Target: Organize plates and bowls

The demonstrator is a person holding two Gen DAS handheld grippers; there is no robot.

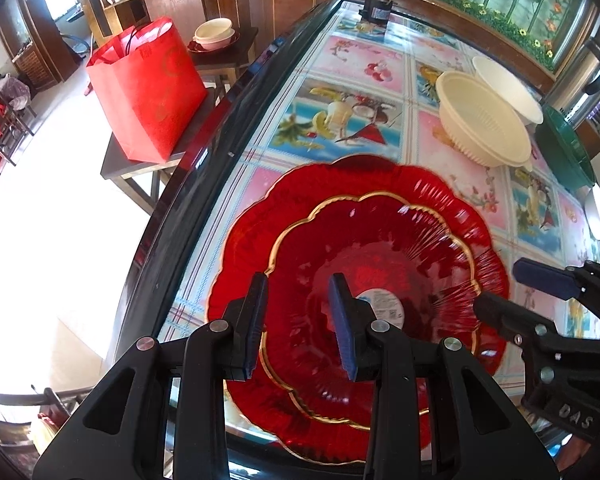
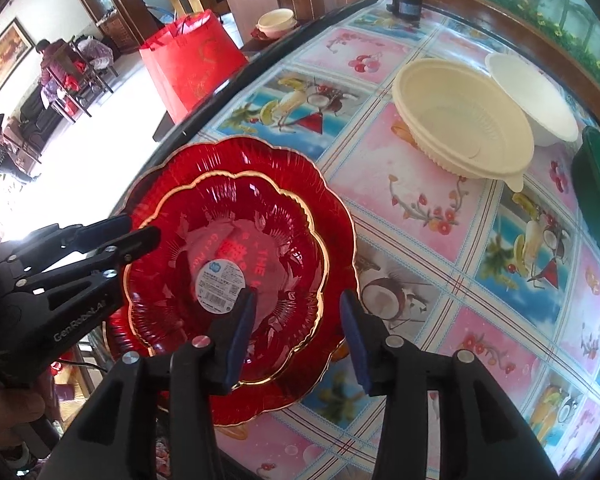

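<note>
step: smaller red plate (image 2: 228, 264) now nested in larger red plate (image 2: 332, 216), near the surface (image 2: 420, 208) edge; both jaws letting go
left gripper (image 1: 298, 322): jaws part open, straddling the small plate's left rim, no pinch visible
right gripper (image 2: 296, 336): jaws open, straddling the right rim, not pressing
do well: lift both straight up, don't snag rims
next likely: cream bowl (image 2: 460, 120), white bowl (image 2: 540, 96) well apart to the right
</note>
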